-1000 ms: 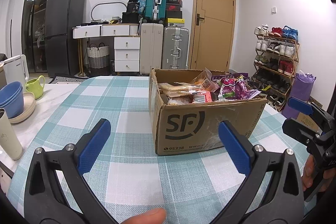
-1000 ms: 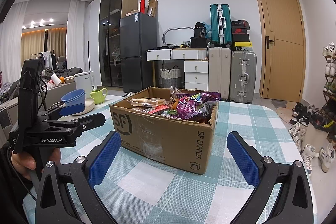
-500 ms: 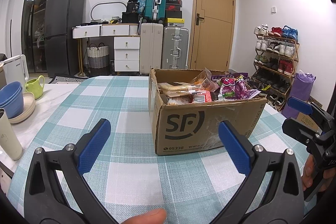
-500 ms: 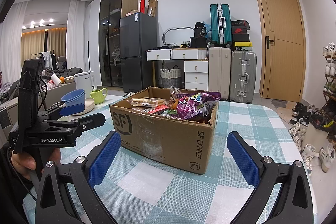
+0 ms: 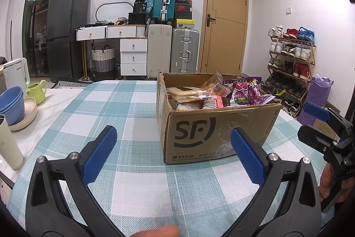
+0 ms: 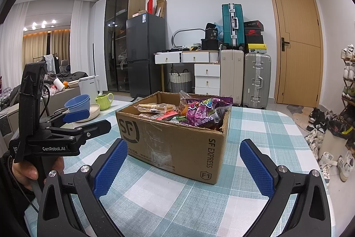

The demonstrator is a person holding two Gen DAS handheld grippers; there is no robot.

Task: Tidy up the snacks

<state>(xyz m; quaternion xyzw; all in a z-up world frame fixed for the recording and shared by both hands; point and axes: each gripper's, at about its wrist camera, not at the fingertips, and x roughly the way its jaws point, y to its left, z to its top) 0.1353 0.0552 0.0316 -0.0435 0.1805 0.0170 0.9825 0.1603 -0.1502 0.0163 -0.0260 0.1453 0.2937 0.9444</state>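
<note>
Snacks [image 5: 213, 94] sit heaped in the cardboard box [image 5: 213, 134] on the checked surface [image 5: 137, 181]. Left claw [image 5: 170, 152] and right claw [image 6: 184, 166], both spread and empty, could crush slippery packets.

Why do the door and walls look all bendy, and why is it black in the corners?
Both wrist views use fisheye lenses: the wooden door bows in the right wrist view, the grey fridge leans in the left wrist view, and the lens rim blackens corners. The brown cardboard box stays sharp.
</note>
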